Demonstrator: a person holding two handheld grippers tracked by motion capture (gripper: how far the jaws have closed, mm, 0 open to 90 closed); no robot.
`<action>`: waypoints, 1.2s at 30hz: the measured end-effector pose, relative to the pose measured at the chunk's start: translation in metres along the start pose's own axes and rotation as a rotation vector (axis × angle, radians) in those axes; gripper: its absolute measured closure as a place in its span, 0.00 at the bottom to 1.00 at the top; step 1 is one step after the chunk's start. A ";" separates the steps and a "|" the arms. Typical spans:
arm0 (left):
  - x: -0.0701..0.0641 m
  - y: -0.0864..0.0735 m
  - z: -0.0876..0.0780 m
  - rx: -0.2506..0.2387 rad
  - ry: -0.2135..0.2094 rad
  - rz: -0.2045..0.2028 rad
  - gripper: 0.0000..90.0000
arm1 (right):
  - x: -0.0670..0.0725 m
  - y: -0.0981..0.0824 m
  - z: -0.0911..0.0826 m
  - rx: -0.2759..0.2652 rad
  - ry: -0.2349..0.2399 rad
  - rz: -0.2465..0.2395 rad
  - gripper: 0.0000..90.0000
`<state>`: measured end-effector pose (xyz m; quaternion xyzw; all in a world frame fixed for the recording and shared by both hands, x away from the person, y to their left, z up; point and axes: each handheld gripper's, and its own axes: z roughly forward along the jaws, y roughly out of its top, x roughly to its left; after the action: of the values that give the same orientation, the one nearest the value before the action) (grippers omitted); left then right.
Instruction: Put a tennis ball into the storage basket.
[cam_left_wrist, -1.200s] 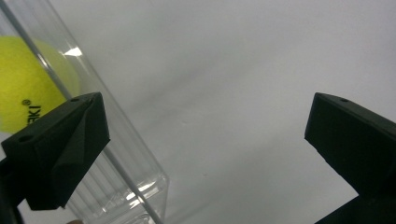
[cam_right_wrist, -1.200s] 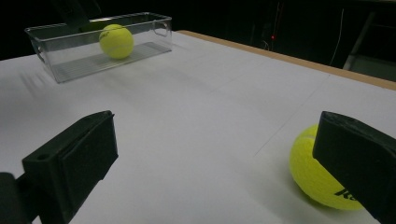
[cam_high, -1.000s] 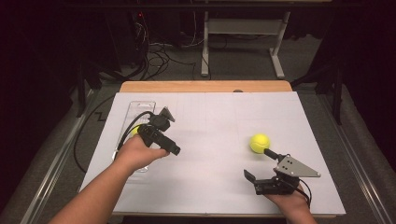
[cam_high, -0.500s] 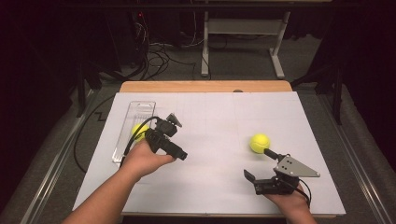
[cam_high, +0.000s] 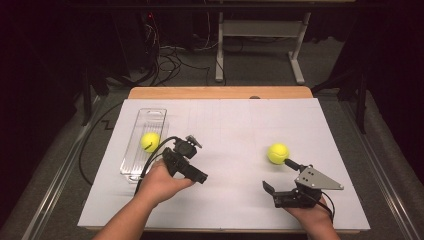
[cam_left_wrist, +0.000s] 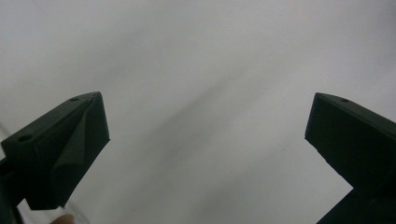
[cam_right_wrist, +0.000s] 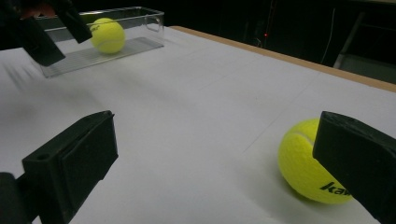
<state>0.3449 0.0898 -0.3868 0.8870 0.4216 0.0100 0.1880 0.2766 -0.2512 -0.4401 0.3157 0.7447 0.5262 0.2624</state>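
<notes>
At the bottom of the high view our two forearms come in. Our right hand (cam_high: 312, 212) sits low at the lower right of the frame, holding the right gripper (cam_high: 280, 176) close over the white table (cam_high: 230, 135); its grey three-cornered plate (cam_high: 316, 178) lies on top, tilted. Its jaws stand wide apart with nothing between them. In the right gripper view they rise at the lower left and lower right corners, and a tennis ball (cam_right_wrist: 308, 161) rests on the table at the lower right, partly hidden behind the right-hand jaw. In the high view that same ball sits just above the gripper, right of centre, and one jaw tip reaches up to it; we cannot tell whether they touch.

Our left hand (cam_high: 159, 182) lies left of centre in the high view, with the forearm slanting up from the bottom edge. It holds the left gripper (cam_high: 192, 159), whose cable loops back toward the left. In the left gripper view its jaws are also spread wide, at the left and right edges of the frame, over bare white surface.

Farther up, at the left of the high view, a clear plastic tray (cam_high: 150, 117) lies lengthwise on the table. A second tennis ball (cam_high: 150, 141) rests inside it, near its middle, just left of the left gripper. The right gripper view shows this tray at its upper left, with the ball inside.
</notes>
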 end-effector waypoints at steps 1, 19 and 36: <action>-0.002 0.000 0.001 0.002 0.003 0.007 0.01 | -0.001 0.000 0.000 -0.001 -0.006 0.007 0.00; -0.014 -0.007 0.029 0.003 -0.010 0.052 0.01 | -0.014 -0.007 -0.009 0.011 -0.087 0.052 0.00; -0.006 -0.004 0.027 0.001 -0.021 0.028 0.01 | -0.017 -0.002 -0.013 -0.018 -0.128 0.048 0.00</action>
<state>0.3428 0.0784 -0.4120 0.8931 0.4070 0.0032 0.1918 0.2779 -0.2724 -0.4369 0.3643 0.7137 0.5179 0.2996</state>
